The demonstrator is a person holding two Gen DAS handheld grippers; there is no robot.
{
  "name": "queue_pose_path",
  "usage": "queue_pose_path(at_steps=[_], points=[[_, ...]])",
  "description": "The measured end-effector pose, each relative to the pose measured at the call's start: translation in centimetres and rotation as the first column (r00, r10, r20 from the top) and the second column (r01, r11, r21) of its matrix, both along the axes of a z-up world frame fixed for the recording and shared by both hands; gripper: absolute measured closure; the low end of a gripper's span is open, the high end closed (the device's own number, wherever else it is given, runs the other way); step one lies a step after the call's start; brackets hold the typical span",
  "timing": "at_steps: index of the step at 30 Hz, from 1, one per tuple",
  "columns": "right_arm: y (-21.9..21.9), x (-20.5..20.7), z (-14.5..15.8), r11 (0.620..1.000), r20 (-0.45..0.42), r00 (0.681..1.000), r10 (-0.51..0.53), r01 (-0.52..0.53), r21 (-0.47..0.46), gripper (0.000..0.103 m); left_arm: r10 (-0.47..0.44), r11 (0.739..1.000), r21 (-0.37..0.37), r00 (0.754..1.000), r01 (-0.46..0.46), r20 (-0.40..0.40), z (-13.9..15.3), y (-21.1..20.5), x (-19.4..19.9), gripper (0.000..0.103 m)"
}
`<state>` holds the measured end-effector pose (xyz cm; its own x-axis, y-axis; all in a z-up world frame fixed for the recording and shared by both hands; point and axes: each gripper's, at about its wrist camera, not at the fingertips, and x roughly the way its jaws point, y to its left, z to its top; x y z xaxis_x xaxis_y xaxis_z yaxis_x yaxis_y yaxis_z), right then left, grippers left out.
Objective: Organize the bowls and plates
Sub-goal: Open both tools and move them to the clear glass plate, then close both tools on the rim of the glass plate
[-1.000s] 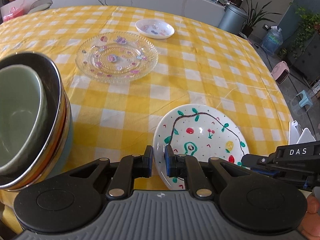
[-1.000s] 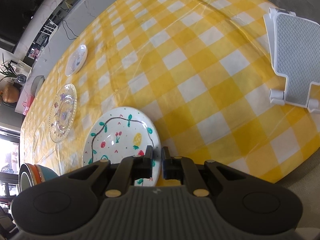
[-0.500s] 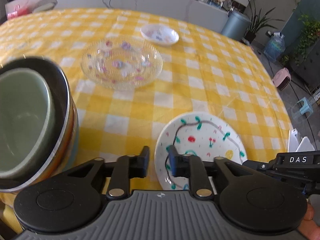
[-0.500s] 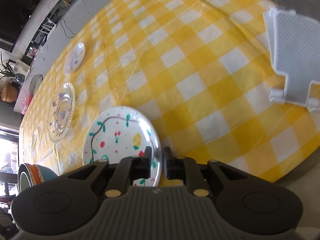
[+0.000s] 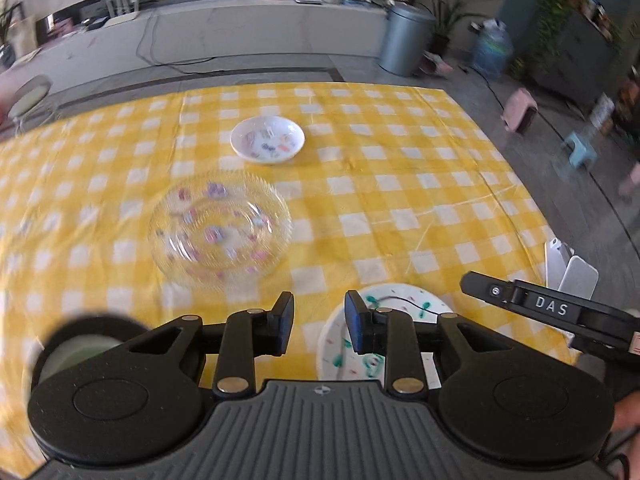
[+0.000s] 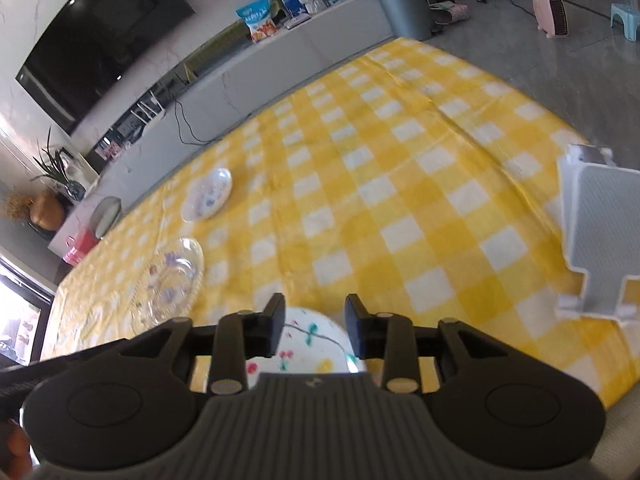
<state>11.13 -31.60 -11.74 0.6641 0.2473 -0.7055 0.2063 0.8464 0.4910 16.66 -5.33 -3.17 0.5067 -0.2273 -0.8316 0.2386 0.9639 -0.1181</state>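
On a bench covered by a yellow-and-white checked tablecloth [image 5: 400,184] lie three dishes. Nearest is a white round plate painted with green leaves and red cherries [image 5: 344,344], close to the near edge. Farther back sits a clear glass plate with purple and pink flower marks [image 5: 220,228], and beyond it a small white shallow dish with coloured spots [image 5: 267,139].

The left wrist view alone shows a stack of bowls, dark-rimmed with a pale green inside [image 5: 80,344], blurred at the lower left, and the black arm of the other tool, lettered DAS, at the right. The right wrist view alone shows a white ribbed plastic stand [image 6: 596,240] at the bench's right edge, a dark wall screen and a grey bin behind.

The left gripper [image 5: 319,322] is released, its jaws opening with nothing between them; the painted plate lies just below and right of its right finger, partly hidden by it. The right gripper [image 6: 314,330] is likewise released and opening; the painted plate [image 6: 308,344] shows through the gap, lying on the cloth beneath, pads clear of it.
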Motion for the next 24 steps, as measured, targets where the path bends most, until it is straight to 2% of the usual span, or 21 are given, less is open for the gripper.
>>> queue_pose_path(at_steps=[1, 4, 10, 14, 18, 24], points=[[0.2, 0.3, -0.1, 1.0, 0.005, 1.0, -0.001, 0.001, 0.006, 0.059, -0.014, 1.0, 0.018, 1.0, 0.014, 0.003, 0.4, 0.4, 0.6, 0.071], [1.5, 1.6, -0.4, 1.0, 0.013, 1.0, 0.015, -0.014, -0.011, 0.059, -0.049, 0.997, 0.059, 0.999, 0.048, 0.011, 1.4, 1.8, 2.3, 0.071], [4.7, 4.3, -0.3, 0.994, 0.029, 0.996, 0.084, -0.082, -0.078, 0.059, -0.056, 0.993, 0.099, 0.998, 0.056, -0.003, 1.6, 5.5, 6.5, 0.071], [6.0, 6.5, -0.8, 0.994, 0.016, 0.995, 0.102, -0.102, -0.026, 0.059, -0.082, 0.987, 0.137, 0.997, 0.082, -0.002, 1.2, 7.0, 8.3, 0.07], [7.5, 8.6, -1.4, 0.992, 0.013, 0.992, 0.127, -0.127, 0.019, 0.061, -0.113, 0.985, 0.13, 0.993, 0.116, -0.031, -0.1, 8.3, 10.2, 0.054], [9.9, 11.2, -2.7, 0.983, -0.012, 0.985, 0.174, -0.172, 0.068, 0.063, -0.098, 0.989, 0.108, 0.993, 0.105, -0.068, -3.0, 10.4, 12.7, 0.053]])
